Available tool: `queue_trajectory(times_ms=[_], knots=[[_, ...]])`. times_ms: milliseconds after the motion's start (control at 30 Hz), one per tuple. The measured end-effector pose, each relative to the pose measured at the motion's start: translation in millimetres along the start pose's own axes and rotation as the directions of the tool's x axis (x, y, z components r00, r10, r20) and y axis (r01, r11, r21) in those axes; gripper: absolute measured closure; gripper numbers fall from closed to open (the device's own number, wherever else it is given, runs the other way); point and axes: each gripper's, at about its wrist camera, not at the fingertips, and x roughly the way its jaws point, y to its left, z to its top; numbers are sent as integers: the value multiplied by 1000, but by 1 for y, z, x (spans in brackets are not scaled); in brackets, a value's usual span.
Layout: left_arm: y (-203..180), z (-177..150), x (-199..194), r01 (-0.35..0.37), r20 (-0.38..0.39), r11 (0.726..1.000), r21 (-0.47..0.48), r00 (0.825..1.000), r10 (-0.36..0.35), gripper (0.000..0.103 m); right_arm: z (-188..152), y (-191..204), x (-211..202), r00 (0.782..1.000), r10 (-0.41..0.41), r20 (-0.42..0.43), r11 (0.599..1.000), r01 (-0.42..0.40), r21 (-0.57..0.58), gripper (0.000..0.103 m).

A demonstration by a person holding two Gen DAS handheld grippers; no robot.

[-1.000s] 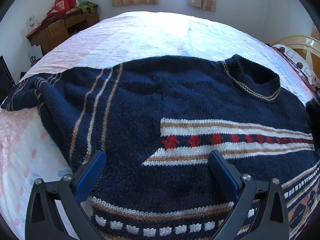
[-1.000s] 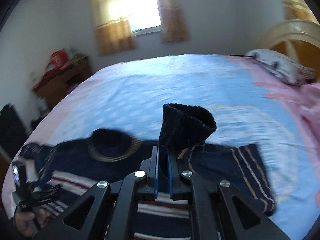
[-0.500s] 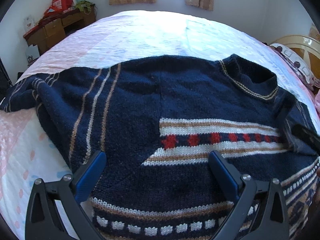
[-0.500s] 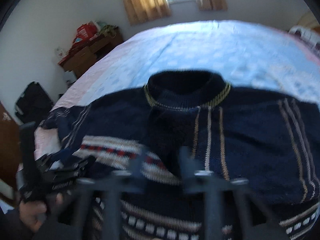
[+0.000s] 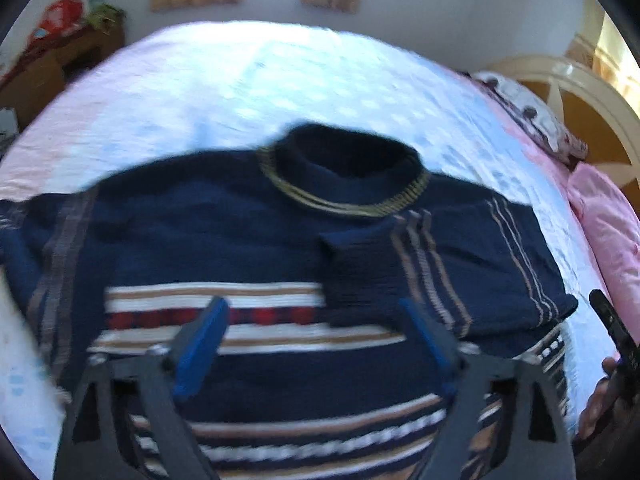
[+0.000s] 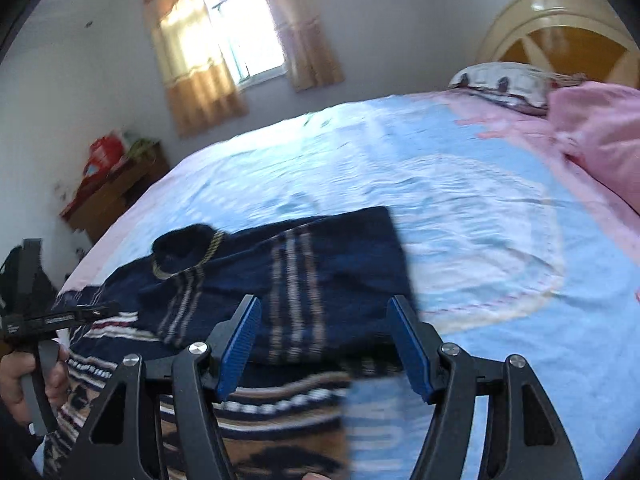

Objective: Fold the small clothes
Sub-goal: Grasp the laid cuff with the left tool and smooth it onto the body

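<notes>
A navy knitted sweater (image 5: pixel 200 232) with white, tan and red bands lies flat on the bed, its collar (image 5: pixel 344 176) at the far side. One sleeve (image 5: pixel 400 264) lies folded across the chest. My left gripper (image 5: pixel 316 332) hovers over the striped chest; its jaws are closing with nothing pinched between them. My right gripper (image 6: pixel 324 340) stands open above the sweater's (image 6: pixel 332 264) folded sleeve side, holding nothing. In the right wrist view a hand holds the left gripper (image 6: pixel 100 311) at the left edge.
The bed sheet (image 6: pixel 460 208) is light blue and pink. A pink quilt (image 6: pixel 600 140), a pillow (image 6: pixel 500 80) and a cream headboard (image 6: pixel 560 20) are at the right. A wooden desk (image 6: pixel 112 192) with a red bag stands left, under a curtained window (image 6: pixel 244 40).
The right gripper let go of the sleeve cuff, which now lies folded over the chest, and drew back to the right. The left gripper swung right toward the collar and its jaws narrowed.
</notes>
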Motion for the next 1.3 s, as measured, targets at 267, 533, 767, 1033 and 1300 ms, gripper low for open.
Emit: queue_trajectory(times_ms=[267,533,767,1033,1300], knots=[[-34,1,39,-76,-15,995,59,997,77,36,-10,-26,-5,996,-3,89,999,-1,40,35],[-35,11,17,-5,16,998,68,1000,4,87,-14,-47,-1,997,-1,71,990,-9,143,34],[-10,26,-41,-22,104,995,93,995,12,87,-17,-43,1,998,5,69,992,-13,127,34],[29,24,-38,-106,98,991,78,990,98,87,-18,-34,-1,996,25,85,996,-31,78,34],[46,15,2,-188,84,979,79,980,182,87,-20,2,5,985,169,41,983,-165,-83,34]])
